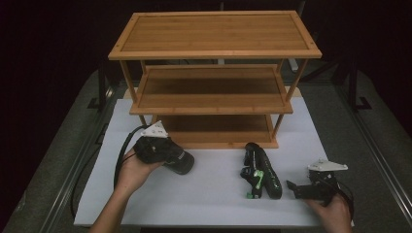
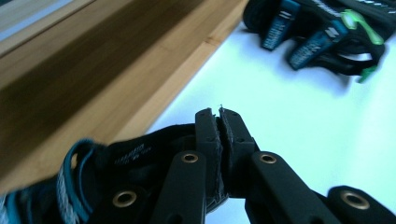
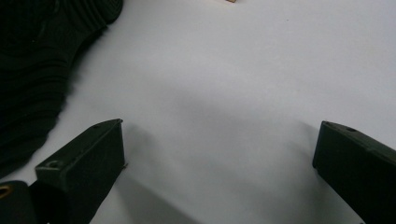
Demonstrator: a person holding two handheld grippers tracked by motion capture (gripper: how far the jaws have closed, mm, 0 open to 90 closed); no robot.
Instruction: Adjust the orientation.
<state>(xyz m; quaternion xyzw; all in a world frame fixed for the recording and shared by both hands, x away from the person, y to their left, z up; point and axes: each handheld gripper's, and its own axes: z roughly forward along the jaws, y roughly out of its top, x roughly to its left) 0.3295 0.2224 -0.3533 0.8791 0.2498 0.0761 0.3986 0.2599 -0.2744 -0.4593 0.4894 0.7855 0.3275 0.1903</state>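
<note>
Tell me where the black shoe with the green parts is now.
In the high view, the black shoe with green parts lies on the white table, right of centre, in front of the wooden rack and just left of the right gripper.

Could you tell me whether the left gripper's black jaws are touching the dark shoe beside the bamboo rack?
Touching. In the left gripper view, the left gripper has its jaws pinched shut on the collar edge of the dark shoe.

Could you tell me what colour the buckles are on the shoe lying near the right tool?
Bright green, on a black shoe; the left gripper view shows the buckles best.
</note>
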